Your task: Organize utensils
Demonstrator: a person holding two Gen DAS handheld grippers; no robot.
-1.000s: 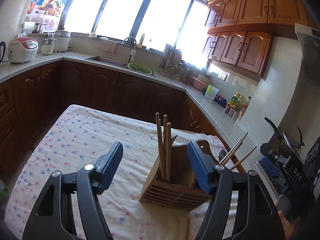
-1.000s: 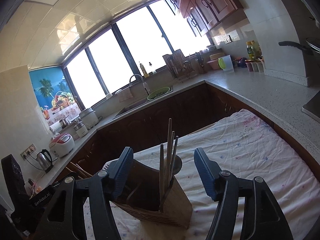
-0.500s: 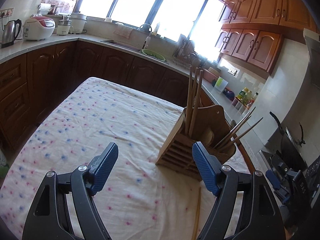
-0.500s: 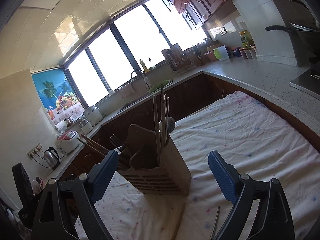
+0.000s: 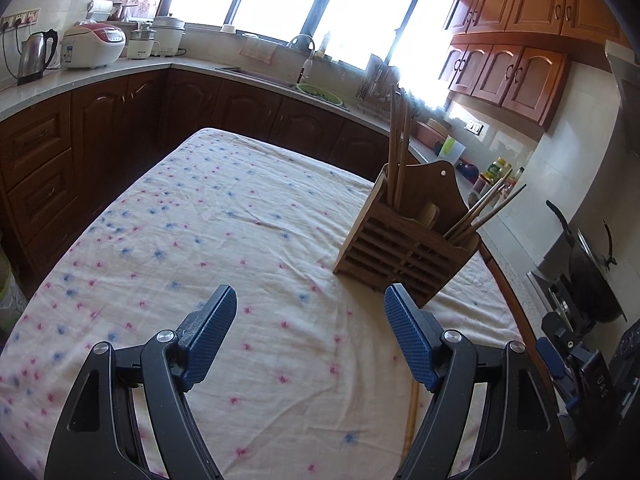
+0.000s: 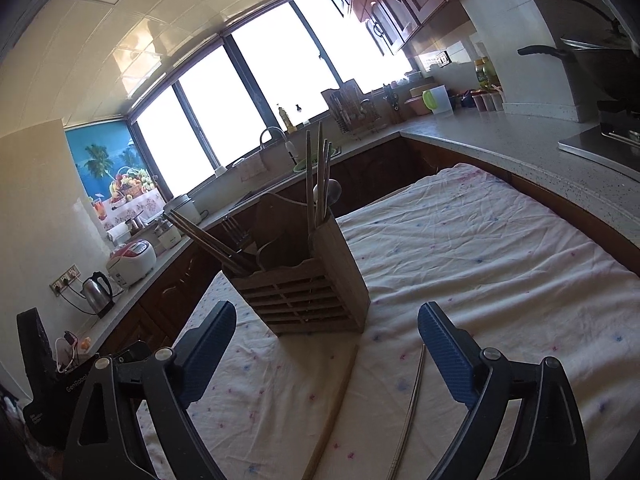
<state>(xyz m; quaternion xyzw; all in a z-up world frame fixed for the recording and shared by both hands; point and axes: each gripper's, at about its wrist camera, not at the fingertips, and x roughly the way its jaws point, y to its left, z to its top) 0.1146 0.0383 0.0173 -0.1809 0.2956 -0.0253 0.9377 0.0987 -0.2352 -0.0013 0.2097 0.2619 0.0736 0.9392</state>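
A slatted wooden utensil holder [image 5: 404,244] [image 6: 308,292] stands on the table with the flowered cloth [image 5: 224,232] [image 6: 480,264]. It holds upright wooden sticks [image 5: 400,144], slanted chopsticks [image 5: 484,212] and a spoon [image 6: 330,192]. Two loose chopsticks lie on the cloth in front of it, a wooden one [image 6: 334,408] [image 5: 412,416] and a thinner one [image 6: 412,404]. My left gripper [image 5: 310,340] is open and empty, short of the holder. My right gripper [image 6: 326,354] is open and empty, above the near ends of the loose chopsticks.
Dark wood cabinets and a pale counter [image 6: 520,136] run around the table. A sink [image 5: 280,76], rice cooker [image 5: 94,46] and kettle [image 5: 34,56] stand at the back. A wok [image 5: 592,280] sits on the stove at the right.
Both grippers have pulled back from around the holder and away from it. The loose chopsticks on the cloth have come into view. Both stay open.
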